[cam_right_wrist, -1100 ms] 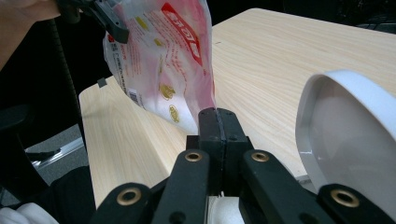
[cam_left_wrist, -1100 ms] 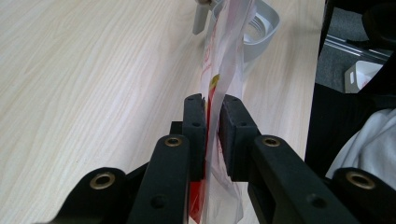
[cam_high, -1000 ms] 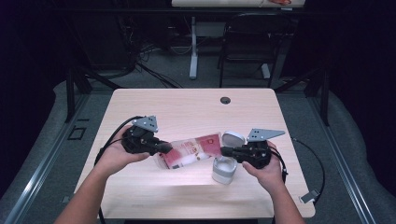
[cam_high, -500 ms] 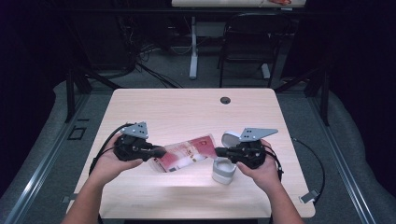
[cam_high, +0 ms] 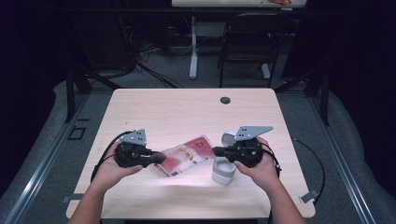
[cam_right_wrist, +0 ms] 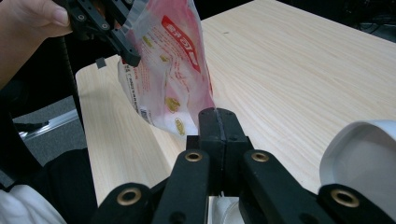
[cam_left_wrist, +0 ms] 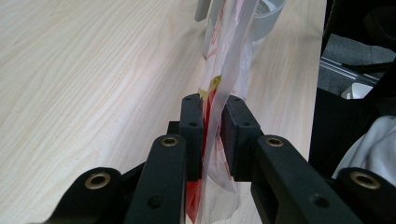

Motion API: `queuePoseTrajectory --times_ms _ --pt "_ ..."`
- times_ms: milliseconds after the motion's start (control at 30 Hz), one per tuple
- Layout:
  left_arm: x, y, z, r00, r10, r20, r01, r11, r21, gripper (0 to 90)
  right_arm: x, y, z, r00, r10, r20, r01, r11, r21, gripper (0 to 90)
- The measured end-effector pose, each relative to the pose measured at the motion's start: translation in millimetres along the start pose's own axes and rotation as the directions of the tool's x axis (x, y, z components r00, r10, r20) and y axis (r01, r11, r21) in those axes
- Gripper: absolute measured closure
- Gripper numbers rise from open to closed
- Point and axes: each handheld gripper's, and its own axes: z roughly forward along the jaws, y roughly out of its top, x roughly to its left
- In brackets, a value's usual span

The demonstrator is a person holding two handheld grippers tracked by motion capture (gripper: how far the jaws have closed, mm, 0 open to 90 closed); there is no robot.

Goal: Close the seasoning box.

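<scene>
Packet stretched between both grippers, above the table.
Left gripper [cam_left_wrist: 212, 116] and right gripper [cam_right_wrist: 218, 122] clamped on opposite edges of the snack packet [cam_high: 184, 155]; best kept taut, mouth steered over the white container [cam_high: 223, 171].

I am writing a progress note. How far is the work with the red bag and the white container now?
Done: both grippers grip the bag, the left gripper at one end, the right gripper at the other, and it hangs above the table. The container stands open, its lid up. In hand: holding the bag beside the container. Left: probably opening the bag and emptying it into the container; the bag looks unopened.
</scene>
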Motion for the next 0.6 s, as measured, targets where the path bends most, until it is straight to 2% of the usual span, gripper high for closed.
queuePoseTrajectory --times_ms 133,333,600 --pt "0.8 -2.7 1.6 1.0 -0.003 -0.009 0.003 1.0 -0.006 79.1 1.3 1.3 1.6 1.0 -0.007 0.003 0.007 1.0 0.006 90.0" --pt "2.7 -9.5 6.0 0.9999 -0.011 0.0 0.011 0.9999 0.005 79.3 3.0 4.3 3.7 0.9999 -0.016 0.001 0.016 1.0 0.01 90.0" --pt "3.6 -13.1 11.4 0.9994 -0.019 -0.028 0.019 0.9997 0.016 79.3 4.3 8.6 7.7 0.9998 -0.022 0.001 0.022 1.0 0.019 90.0"
